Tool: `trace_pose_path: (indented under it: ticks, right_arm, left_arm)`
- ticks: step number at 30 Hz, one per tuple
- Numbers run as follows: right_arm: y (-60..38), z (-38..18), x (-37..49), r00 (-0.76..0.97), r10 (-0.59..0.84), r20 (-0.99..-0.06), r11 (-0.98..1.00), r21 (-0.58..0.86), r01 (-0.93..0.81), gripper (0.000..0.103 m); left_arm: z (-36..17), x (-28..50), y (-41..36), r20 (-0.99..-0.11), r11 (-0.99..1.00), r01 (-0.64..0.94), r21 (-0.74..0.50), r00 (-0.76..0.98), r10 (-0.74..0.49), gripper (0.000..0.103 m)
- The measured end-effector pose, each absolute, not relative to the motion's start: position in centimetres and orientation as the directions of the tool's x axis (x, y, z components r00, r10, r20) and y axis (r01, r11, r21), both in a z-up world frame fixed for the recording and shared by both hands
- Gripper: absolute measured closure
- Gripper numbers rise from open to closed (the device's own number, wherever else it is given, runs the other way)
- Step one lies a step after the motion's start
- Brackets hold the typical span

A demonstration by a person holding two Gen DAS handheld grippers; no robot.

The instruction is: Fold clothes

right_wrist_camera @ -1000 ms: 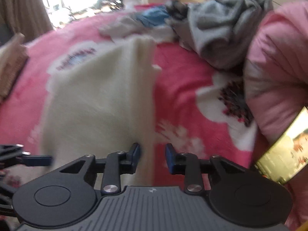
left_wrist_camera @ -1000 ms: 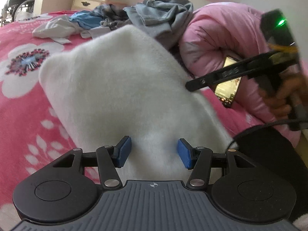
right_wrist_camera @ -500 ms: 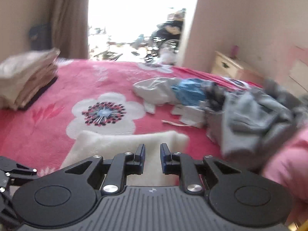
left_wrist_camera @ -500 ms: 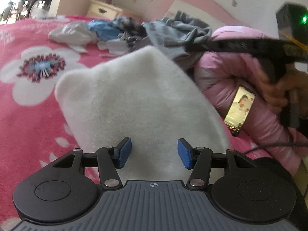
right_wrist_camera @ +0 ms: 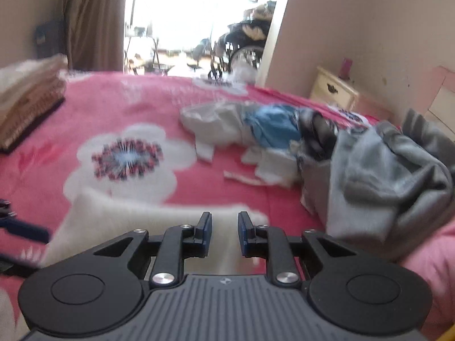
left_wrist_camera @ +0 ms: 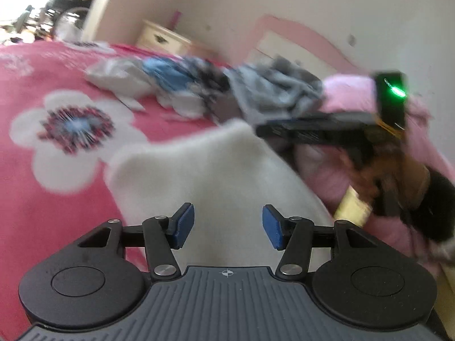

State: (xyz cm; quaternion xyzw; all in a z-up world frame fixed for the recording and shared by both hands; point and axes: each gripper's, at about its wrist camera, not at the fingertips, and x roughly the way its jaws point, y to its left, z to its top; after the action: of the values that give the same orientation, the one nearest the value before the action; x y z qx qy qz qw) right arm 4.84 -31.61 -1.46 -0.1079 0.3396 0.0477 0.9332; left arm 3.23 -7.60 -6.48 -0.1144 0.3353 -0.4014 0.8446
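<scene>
— Two views are examined. Left wrist first?
— Left gripper (left_wrist_camera: 228,226) is seen half spread above the white garment (left_wrist_camera: 216,176), nothing pinched.
— Right wrist?
— Right gripper (right_wrist_camera: 225,234) is opening over that garment's far edge (right_wrist_camera: 159,213), likely released; unfolded clothes (right_wrist_camera: 284,136) lie beyond it.

The fluffy white fleece garment (left_wrist_camera: 216,176) looks soft and napped, its surface matt and fuzzy. The pink flowered bedspread (right_wrist_camera: 119,108) beneath it is a smooth printed cloth. The crumpled grey cotton garment (right_wrist_camera: 381,176) shows a matt knit with soft folds. The left gripper (left_wrist_camera: 228,227) is matt black plastic with ribbed grey housing, shiny metal rivets and smooth blue rubbery pads (left_wrist_camera: 184,224). The right gripper (right_wrist_camera: 224,233) has the same finish. The cream painted wooden nightstand (right_wrist_camera: 332,91) has a faint sheen.
</scene>
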Motion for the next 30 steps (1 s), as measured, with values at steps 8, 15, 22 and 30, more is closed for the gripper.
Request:
trace_pose_path:
  ticks: [8,15,22,30]
  right_arm:
    - [-34.3,-6.9,7.5,0.726,-0.018,-0.687,0.986,-0.132,-0.101,0.083]
    - [-35.8,-7.1,7.7,0.725,0.027,-0.688,0.996,-0.045,-0.08,0.073]
    - [-37.3,-3.2,4.1,0.729,0.048,-0.683,0.995,0.099,0.028,0.067]
    - [-33.8,1.7,-3.5,0.701,0.219,-0.679,0.975,0.132,-0.177,0.067]
  left_arm:
    - [-11.0,9.3,-8.2,-0.482,0.673,0.51,-0.535,0.47,-0.739,0.054]
    - [-11.4,9.8,-7.0,-0.457,0.639,0.497,-0.587,0.448,-0.768,0.057]
    - [-9.6,6.9,-3.3,-0.409,0.607,0.382,-0.697,0.484,-0.774,0.052]
    - [-10.5,-0.3,-0.7,-0.496,0.62,0.376,-0.689,0.379,-0.781,0.051]
